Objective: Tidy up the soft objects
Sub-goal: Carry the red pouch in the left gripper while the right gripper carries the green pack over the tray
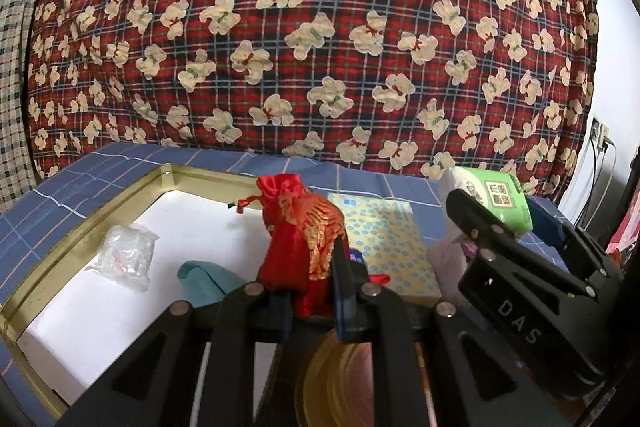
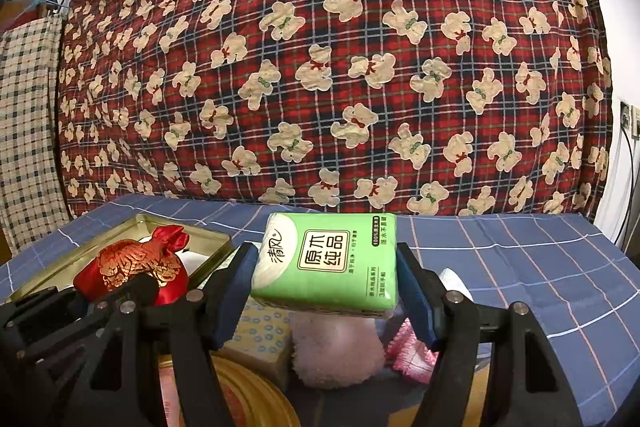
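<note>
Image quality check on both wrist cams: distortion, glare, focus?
Left wrist: heavy fisheye bowing of the bear-print blanket, dark corner vignette; the tin's white floor is bright, nearly blown out; the red pouch is sharp. Right wrist: same bowing; the green tissue pack is crisp with readable print; the pink fluffy thing beneath it is soft and shadowed.

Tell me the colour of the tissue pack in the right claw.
Green with white at one end, dark lettering; the tissue pack shows best in the right wrist view.
</note>
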Available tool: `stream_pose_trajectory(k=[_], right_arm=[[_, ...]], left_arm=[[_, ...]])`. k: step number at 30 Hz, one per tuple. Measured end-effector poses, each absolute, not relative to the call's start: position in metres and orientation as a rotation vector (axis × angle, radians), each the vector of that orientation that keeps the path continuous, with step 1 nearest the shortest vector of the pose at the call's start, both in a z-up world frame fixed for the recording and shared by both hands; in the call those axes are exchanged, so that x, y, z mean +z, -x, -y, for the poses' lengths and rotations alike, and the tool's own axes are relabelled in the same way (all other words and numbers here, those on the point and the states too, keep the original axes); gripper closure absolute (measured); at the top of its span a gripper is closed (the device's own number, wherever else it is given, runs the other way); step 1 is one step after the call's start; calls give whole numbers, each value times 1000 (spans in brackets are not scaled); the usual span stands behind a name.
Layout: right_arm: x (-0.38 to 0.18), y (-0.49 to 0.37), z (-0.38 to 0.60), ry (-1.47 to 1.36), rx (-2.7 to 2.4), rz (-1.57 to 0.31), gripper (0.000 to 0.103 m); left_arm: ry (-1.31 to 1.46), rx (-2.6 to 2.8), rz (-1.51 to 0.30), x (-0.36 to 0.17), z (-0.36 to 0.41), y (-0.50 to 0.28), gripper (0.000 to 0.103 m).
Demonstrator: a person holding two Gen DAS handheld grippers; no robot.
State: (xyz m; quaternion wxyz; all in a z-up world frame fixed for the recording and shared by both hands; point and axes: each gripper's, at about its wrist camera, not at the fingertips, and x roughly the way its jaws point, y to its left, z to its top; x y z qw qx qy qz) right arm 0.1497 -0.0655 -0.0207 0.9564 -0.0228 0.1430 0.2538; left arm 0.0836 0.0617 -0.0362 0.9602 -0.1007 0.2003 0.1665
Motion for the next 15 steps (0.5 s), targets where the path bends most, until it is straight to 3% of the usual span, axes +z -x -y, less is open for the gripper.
stream_pose_trajectory(k=[15], right_arm=[[-3, -141, 47, -18, 648, -349, 33]], left_arm=[[290, 264, -362, -15, -102, -42, 90]])
